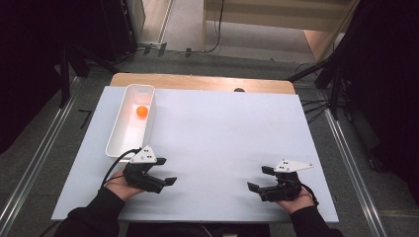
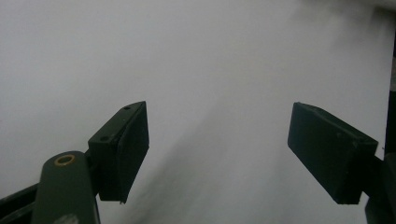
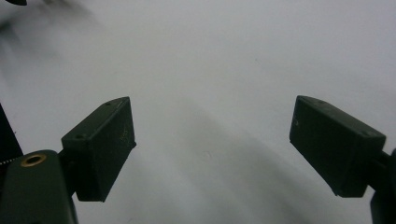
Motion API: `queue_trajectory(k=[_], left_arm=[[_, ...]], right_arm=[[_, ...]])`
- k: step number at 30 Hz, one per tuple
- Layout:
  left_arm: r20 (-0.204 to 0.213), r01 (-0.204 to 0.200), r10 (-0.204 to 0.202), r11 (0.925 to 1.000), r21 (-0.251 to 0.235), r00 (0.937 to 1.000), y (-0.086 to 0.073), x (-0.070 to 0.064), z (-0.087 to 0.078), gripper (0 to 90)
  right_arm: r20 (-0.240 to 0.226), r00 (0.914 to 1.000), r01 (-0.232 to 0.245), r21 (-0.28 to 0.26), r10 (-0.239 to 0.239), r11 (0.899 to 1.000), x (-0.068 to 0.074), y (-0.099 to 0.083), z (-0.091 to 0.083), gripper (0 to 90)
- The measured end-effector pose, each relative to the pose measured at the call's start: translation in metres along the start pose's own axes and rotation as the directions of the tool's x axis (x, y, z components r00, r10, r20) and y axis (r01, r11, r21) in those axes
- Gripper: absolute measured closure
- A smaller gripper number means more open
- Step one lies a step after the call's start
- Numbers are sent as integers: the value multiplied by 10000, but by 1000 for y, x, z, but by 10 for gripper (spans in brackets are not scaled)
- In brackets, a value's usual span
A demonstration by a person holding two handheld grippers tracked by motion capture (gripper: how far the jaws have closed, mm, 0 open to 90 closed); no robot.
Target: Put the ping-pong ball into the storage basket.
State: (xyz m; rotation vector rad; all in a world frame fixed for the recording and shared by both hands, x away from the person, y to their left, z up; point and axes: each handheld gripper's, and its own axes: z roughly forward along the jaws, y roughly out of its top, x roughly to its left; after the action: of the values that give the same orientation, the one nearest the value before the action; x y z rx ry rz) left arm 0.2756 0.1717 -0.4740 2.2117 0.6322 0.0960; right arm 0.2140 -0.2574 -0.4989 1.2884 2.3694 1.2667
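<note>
At the far left of the bench (image 1: pixel 222 128) stands a long white tray (image 1: pixel 118 136) with an orange ball (image 1: pixel 142 112) lying in its far half. Just in front of the tray, the left tool (image 1: pixel 165 171) rests low and released, holding nothing. Well to the right, the right tool (image 1: pixel 260 178) is likewise spread wide and empty. This looks like a resting stage; any next move would call for reaching forward to the ball. No writing is readable.
</note>
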Motion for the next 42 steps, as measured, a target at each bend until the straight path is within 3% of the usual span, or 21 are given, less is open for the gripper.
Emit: queue_trajectory(k=[26, 42], left_arm=[[-48, -74, 74, 10000, 62, 10000, -14, -3, -15, 212], [0, -96, 96, 9999, 79, 10000, -14, -3, -14, 212]], right_arm=[[5, 10000, 11, 34, -11, 10000, 0, 0, 0, 127], [11, 10000, -9, 50, 9, 10000, 0, 0, 0, 127]])
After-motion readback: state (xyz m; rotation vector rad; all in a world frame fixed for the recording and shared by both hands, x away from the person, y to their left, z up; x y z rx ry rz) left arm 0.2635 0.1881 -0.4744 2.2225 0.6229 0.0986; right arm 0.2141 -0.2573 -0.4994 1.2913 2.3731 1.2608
